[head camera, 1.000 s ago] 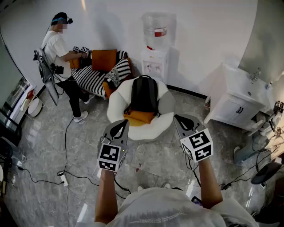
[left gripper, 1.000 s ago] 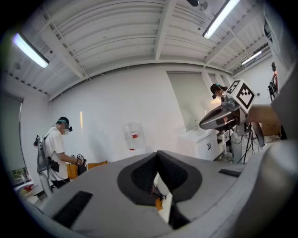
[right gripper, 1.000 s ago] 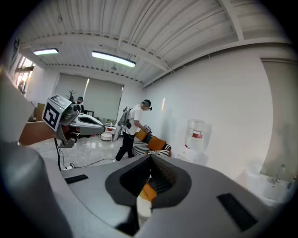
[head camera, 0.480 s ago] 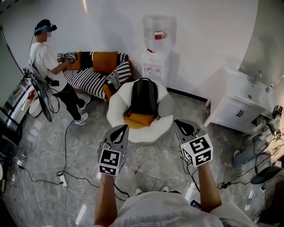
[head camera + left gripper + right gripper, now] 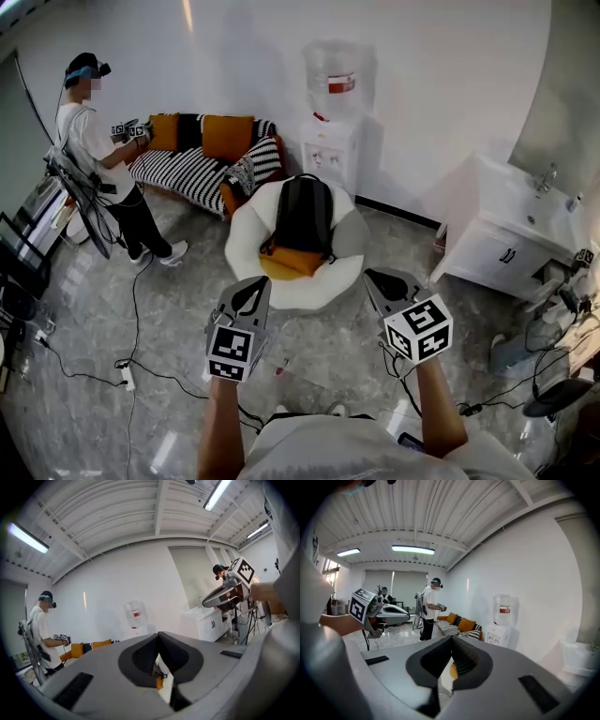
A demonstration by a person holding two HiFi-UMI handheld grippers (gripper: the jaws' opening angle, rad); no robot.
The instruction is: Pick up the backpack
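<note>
Both tools are held level and side by side in front of you, aimed at the chair [image 5: 246, 225] ahead, which suggests an approach not yet finished. The left gripper [image 5: 251, 285] has its jaws closed with nothing between them, and the right gripper [image 5: 381, 279] is likewise closed and empty. You must part the jaws before any grasp. The backpack [image 5: 305, 211] stands upright in the round white chair, well apart from both grippers. Its back leans on the seat back and its base rests against an orange cushion [image 5: 292, 263], so its top end faces away from you, toward the wall. That posture probably leaves the upper part and the straps as the easiest places to take hold, though no handle can be made out. As for containers, the backpack appears closed and its contents cannot be seen. The chair holds only the backpack and the cushion. Behind it, a water dispenser [image 5: 330, 145] carries a clear bottle [image 5: 336, 75], whose fill level cannot be told. The basin of the sink cabinet [image 5: 506, 234] at the right shows nothing that can be identified. Another person [image 5: 94, 150] stands by the striped sofa [image 5: 192, 171], clear of your path.
</note>
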